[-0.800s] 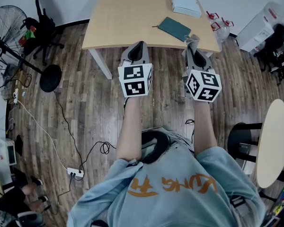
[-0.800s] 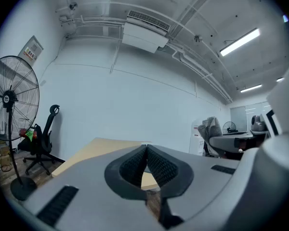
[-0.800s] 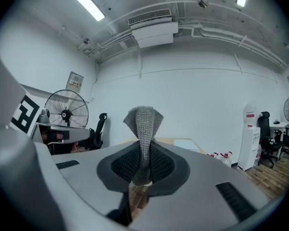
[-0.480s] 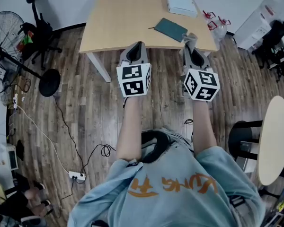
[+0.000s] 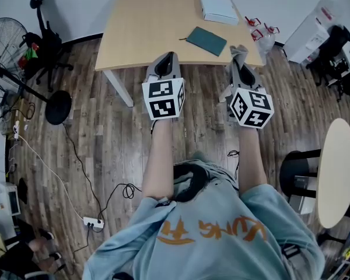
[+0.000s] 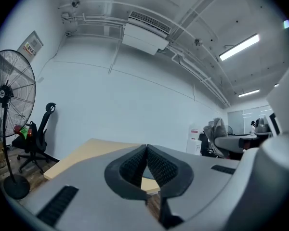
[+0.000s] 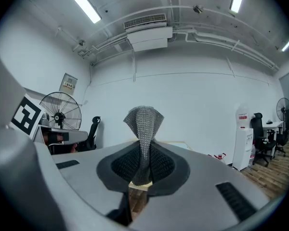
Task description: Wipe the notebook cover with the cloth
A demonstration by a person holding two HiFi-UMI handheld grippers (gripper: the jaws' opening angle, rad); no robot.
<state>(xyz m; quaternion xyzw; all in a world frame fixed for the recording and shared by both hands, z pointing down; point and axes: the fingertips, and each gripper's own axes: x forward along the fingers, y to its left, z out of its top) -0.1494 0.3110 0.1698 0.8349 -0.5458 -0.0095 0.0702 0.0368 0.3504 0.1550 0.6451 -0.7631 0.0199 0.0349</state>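
Observation:
A dark teal notebook (image 5: 206,41) lies flat on the light wooden table (image 5: 151,28), towards its right front. My right gripper (image 5: 240,59) is shut on a grey knitted cloth (image 7: 143,129) that sticks up from between the jaws; its tip sits at the table's front right edge, just right of the notebook. My left gripper (image 5: 168,61) hovers at the table's front edge, left of the notebook, shut with nothing between its ribbed pads (image 6: 135,165). Both grippers are held level, short of the notebook.
A white box (image 5: 217,8) rests at the table's far right. Red-handled items (image 5: 258,29) lie on the floor right of the table. A fan (image 5: 6,45) and a black chair (image 5: 44,34) stand to the left, a round table (image 5: 337,174) to the right. Cables cross the wooden floor.
The view has shifted so the table and notebook sit slightly further left and lower. Both grippers stay shut and have edged a little closer to the table front.

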